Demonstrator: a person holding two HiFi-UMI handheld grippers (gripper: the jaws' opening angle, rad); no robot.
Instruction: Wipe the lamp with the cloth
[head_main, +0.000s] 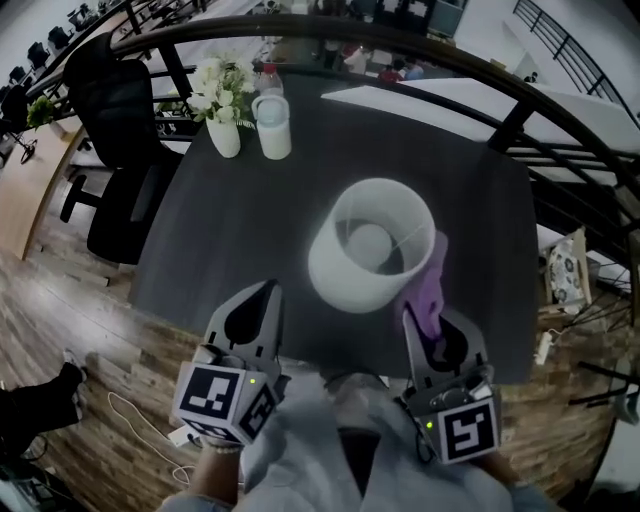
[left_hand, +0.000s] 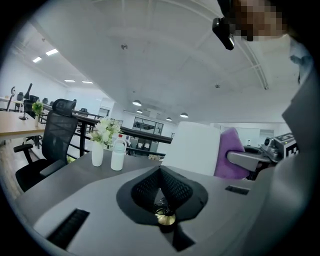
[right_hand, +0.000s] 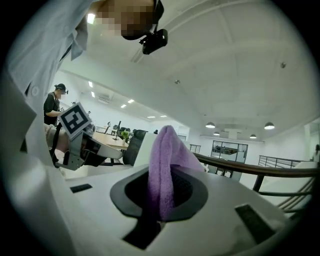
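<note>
The lamp (head_main: 370, 245), with a white drum shade and its bulb visible from above, stands on the dark table (head_main: 250, 220). My right gripper (head_main: 414, 318) is shut on a purple cloth (head_main: 428, 288), which rests against the shade's right side. Seen from the right gripper view, the cloth (right_hand: 165, 170) stands up out of the jaws, with the shade (right_hand: 142, 147) just behind it. My left gripper (head_main: 268, 295) is shut and holds nothing, just left of the lamp near the table's front edge. The left gripper view shows the shade (left_hand: 192, 147) and cloth (left_hand: 229, 152) ahead to the right.
A white vase of flowers (head_main: 222, 110) and a white bottle (head_main: 273, 122) stand at the table's far left corner. A black office chair (head_main: 125, 150) sits to the left. A curved dark railing (head_main: 520, 110) runs behind and right of the table.
</note>
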